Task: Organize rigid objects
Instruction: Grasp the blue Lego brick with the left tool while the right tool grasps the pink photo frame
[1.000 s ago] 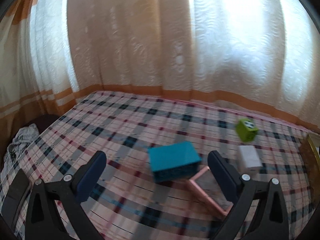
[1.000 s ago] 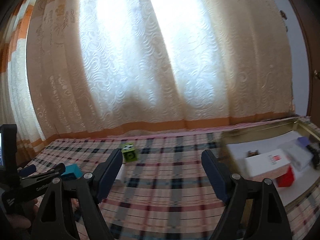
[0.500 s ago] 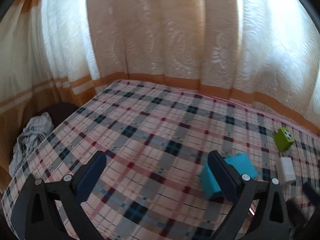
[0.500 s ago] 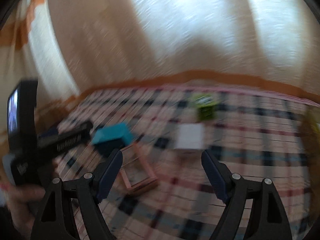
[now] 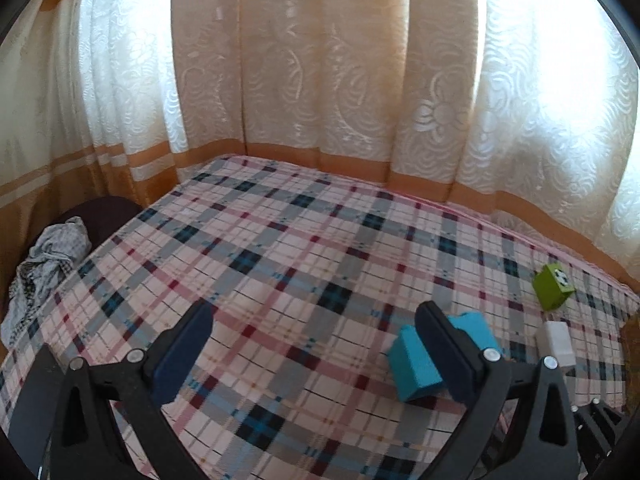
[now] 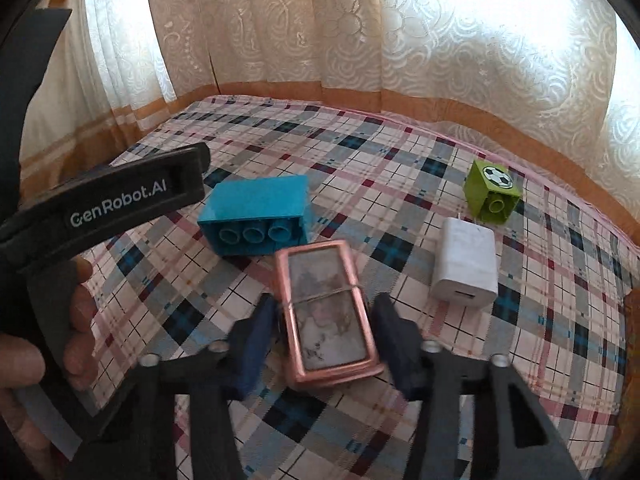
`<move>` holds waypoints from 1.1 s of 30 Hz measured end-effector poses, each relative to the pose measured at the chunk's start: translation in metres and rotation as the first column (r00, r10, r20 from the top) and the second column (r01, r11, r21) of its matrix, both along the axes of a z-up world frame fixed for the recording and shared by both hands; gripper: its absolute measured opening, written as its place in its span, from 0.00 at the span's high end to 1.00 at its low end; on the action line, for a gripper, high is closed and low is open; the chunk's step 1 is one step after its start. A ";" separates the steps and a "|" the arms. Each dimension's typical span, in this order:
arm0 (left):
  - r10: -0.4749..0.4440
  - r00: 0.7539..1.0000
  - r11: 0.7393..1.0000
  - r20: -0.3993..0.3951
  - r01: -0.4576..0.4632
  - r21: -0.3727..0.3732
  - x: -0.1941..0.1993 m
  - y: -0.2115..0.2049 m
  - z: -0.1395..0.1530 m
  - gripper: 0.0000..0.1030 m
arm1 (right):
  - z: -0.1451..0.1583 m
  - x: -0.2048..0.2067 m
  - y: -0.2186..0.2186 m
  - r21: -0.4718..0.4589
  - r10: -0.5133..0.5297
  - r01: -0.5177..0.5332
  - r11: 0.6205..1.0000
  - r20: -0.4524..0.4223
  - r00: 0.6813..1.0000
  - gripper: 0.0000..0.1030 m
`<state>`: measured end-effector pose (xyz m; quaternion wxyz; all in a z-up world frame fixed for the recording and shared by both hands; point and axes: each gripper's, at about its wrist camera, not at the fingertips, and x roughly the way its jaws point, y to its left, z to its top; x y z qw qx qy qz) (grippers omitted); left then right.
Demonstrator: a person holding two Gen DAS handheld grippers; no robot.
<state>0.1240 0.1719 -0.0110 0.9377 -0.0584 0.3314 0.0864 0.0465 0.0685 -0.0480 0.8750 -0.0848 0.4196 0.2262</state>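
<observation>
Plaid bedspread (image 6: 400, 184) under pale lace curtains (image 6: 320, 20) with an orange band along the hem. At the centre of the bedspread, as landmark, a rose-gold lighter (image 6: 330, 316), lying flat. Just beyond the lighter, almost touching its far end: a blue toy brick (image 6: 256, 216) on its side, three sockets showing. To the lighter's right, near but apart: a white charger (image 6: 466, 268); beyond the charger, a green cube (image 6: 493, 192) with a football print.

Compared with half a second ago: right view sharp instead of smeared, lighter now low between the right tongs (image 6: 326, 322), much closer; jaws narrowed from wide apart to just either side of the lighter, slim gaps visible, not clenched on it. Left view swung a little further left, blue toy brick (image 5: 424, 360) partly behind the right-hand jaw, green cube (image 5: 554, 286) and white charger (image 5: 558, 340) at the right edge.

Left tongs (image 5: 316, 340) released, jaws spread wide, hovering over bare plaid left of the brick. From the right view, left tool body angled across the upper left, gripped in a hand (image 6: 60, 340) at the frame's left edge.
</observation>
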 end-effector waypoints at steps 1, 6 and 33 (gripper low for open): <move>-0.007 1.000 1.000 0.002 0.007 -0.006 -0.001 -0.001 0.000 0.00 | 0.001 -0.001 -0.004 0.013 -0.003 0.003 1.000 -0.005 1.000 0.52; -0.092 0.996 0.994 0.023 0.093 -0.051 -0.004 -0.014 0.002 0.00 | 0.011 -0.013 -0.038 0.128 -0.044 0.043 0.991 0.004 0.999 0.53; -0.140 0.975 0.989 -0.170 0.131 -0.061 0.027 -0.069 -0.028 0.32 | 0.037 -0.048 -0.130 0.141 -0.310 0.286 0.948 0.207 0.928 0.52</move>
